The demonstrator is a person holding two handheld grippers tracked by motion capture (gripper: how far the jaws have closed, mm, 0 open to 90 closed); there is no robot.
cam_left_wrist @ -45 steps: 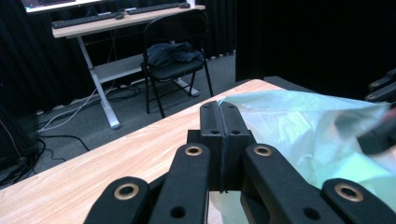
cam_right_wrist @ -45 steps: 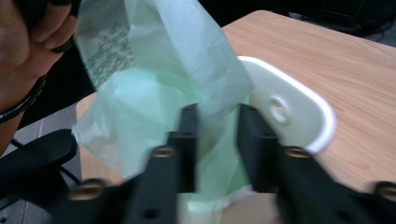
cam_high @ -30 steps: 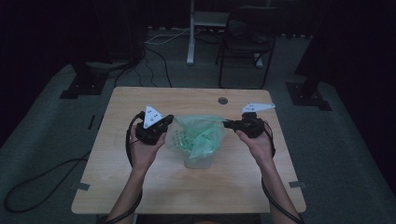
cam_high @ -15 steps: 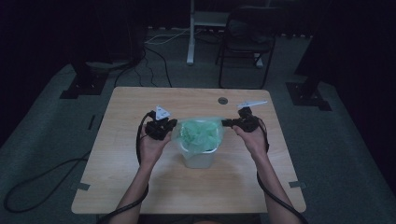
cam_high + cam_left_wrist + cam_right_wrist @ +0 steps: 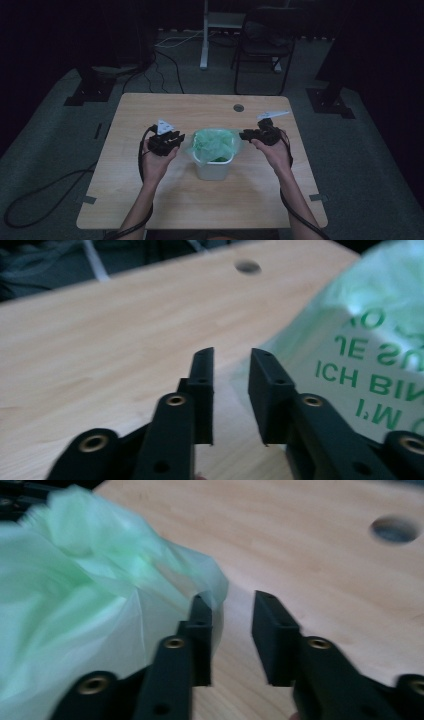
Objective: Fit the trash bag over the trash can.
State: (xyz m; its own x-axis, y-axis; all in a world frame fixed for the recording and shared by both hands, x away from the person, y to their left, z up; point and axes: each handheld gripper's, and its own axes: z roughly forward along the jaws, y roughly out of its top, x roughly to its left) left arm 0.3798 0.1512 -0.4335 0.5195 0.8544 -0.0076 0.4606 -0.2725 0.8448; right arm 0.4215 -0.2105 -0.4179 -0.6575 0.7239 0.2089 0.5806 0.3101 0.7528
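A small white bin point(image 5: 212, 169) lined with a thin green bag point(image 5: 215, 145) stands at the middle of the wooden table point(image 5: 150, 110). My left gripper point(image 5: 176, 138) hovers just left of the bag's rim. In the left gripper view its jaws stand a little apart, open point(image 5: 231, 365), with bare table between them and the printed bag point(image 5: 370, 335) to their right. My right gripper point(image 5: 246, 134) is at the bag's right edge. In the right gripper view it is open point(image 5: 230, 607), and the bag's folded edge point(image 5: 100, 580) lies beside its left jaw, not between the two.
A round cable hole point(image 5: 238, 107) sits in the table's far side. Black cables point(image 5: 45, 192) trail from the grippers to the floor on the left. A chair point(image 5: 262, 50) and stand bases point(image 5: 330, 102) are beyond the table.
Both grippers have moved slightly outward and down beside the bin. The bag's rim now lies lower and flatter over the bin.
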